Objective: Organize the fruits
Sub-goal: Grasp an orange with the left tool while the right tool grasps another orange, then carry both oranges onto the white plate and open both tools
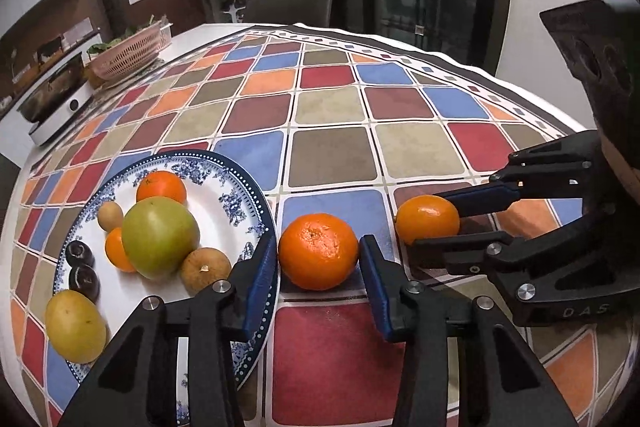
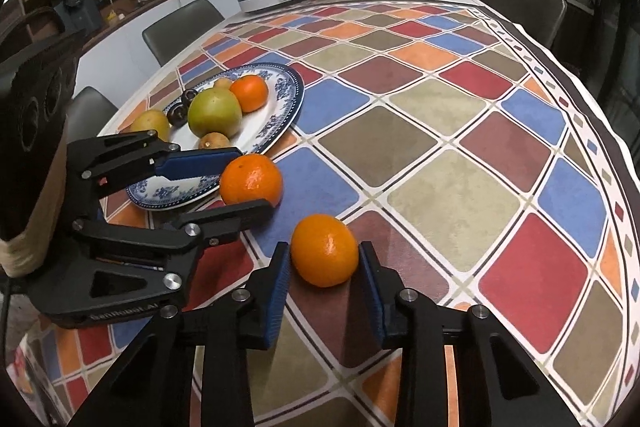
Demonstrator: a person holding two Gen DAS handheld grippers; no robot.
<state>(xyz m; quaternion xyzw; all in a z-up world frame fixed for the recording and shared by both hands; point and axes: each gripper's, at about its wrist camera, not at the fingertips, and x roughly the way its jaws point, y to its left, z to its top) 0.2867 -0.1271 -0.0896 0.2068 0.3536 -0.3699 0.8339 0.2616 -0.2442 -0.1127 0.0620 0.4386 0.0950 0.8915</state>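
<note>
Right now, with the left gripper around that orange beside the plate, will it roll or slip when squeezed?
The orange is round and sits loose on the flat tablecloth, so it would likely roll if nudged. Its dimpled peel probably grips the left gripper pads well. It looks firm, though hard squeezing might bruise it.

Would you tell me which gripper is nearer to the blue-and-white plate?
Left. The left gripper straddles an orange right beside the plate; the right gripper straddles another orange farther away.

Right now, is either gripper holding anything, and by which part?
Neither visibly grips. Each open gripper brackets a round orange tangerine on the tablecloth: left gripper, right gripper; contact cannot be told.
</note>
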